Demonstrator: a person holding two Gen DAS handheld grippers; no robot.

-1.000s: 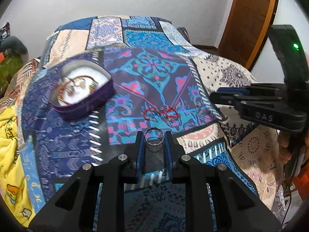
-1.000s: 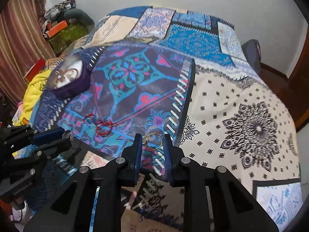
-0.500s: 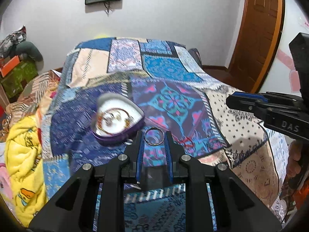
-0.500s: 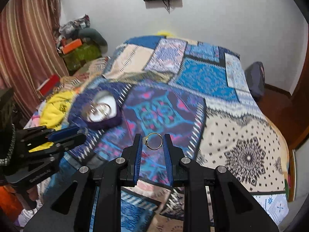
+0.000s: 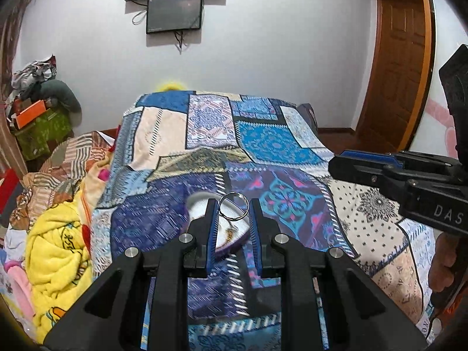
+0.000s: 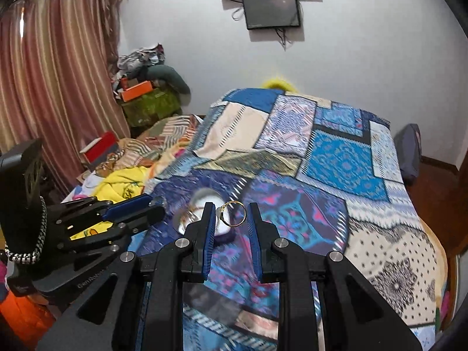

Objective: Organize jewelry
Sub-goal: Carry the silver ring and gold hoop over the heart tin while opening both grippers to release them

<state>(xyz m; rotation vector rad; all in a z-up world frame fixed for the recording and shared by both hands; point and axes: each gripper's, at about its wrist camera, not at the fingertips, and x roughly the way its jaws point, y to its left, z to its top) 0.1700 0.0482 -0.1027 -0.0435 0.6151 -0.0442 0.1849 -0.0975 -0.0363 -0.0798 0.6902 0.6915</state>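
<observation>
Left-wrist view, left to right: a yellow blanket (image 5: 55, 251) lies bunched at the bed's left edge beside a patchwork bedspread (image 5: 263, 143) in blue, cream and purple panels. The left gripper (image 5: 233, 210) occupies the centre foreground, its 2 blue-padded fingers clamped on a silver ring (image 5: 234, 206) held upright between the tips, above the bedspread. Directly behind the ring, resting on the bedspread, sits a purple jewelry box (image 5: 231, 241) with a white lining, largely hidden by the fingers; its contents are blurred. At the right edge the right gripper (image 5: 345, 163) enters side-on, with part of the person's hand (image 5: 444, 266) below it. A wall-mounted screen (image 5: 174, 14) and a wooden door (image 5: 400, 67) stand behind the bed. Right-wrist view, left to right: a striped curtain (image 6: 55, 87) hangs at the left, and the left gripper (image 6: 152, 204) appears side-on with its blue pads near the box; at this angle its ring cannot be made out. A chain bracelet (image 6: 29, 251) circles the wrist behind it. The jewelry box (image 6: 201, 213) shows as a blurred white patch with gold items inside. In the centre the right gripper (image 6: 233, 215) has its 2 fingers clamped on a gold ring (image 6: 233, 218), held tilted between the tips, just right of the box in the frame. The bedspread (image 6: 351, 161) extends to the right.
</observation>
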